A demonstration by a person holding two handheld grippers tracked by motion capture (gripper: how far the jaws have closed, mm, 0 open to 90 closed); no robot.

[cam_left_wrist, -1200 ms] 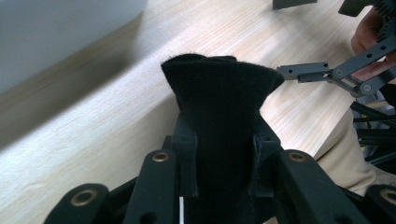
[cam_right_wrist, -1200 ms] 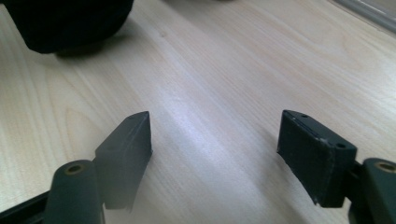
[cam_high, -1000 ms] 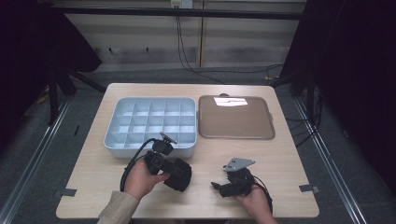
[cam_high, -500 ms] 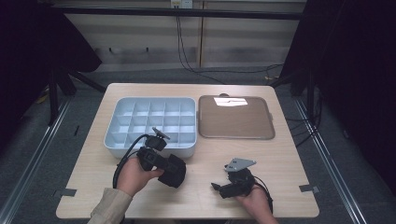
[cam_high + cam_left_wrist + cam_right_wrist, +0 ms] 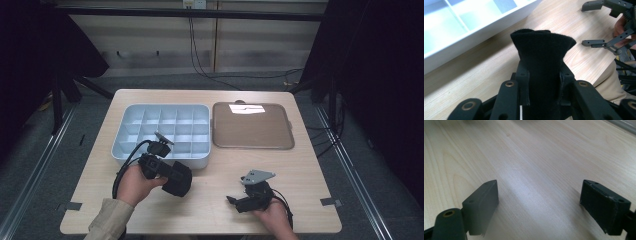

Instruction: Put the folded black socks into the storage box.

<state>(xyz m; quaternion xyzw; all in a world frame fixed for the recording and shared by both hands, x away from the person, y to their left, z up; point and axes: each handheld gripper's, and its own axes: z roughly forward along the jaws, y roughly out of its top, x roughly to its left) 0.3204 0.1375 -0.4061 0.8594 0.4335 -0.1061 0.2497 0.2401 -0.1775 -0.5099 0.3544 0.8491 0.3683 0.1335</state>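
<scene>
My left claw (image 5: 541, 82) is clenched on a black fabric bundle (image 5: 543, 53), a rolled or folded piece of cloth that sticks out past the pads with its long axis running straight along the jaws. In the high view that bundle (image 5: 177, 178) hangs just off the near edge of the white compartment tray (image 5: 131, 129), toward the tray's right-hand corner, with the tray lying directly ahead of it across a thin strip of bare wooden table (image 5: 215, 200). My left claw is plainly the nearer one to the tray; I judge the coming move is a short carry forward over the rim into one of the near cells. My right claw (image 5: 231, 199) rests well off to the right of the tray, low on the table, jaws spread wide and having just been opening, with nothing between them. Every tray cell I can see holds nothing, and the brown flat tray (image 5: 251, 126) just beside it on the right is bare too.
</scene>
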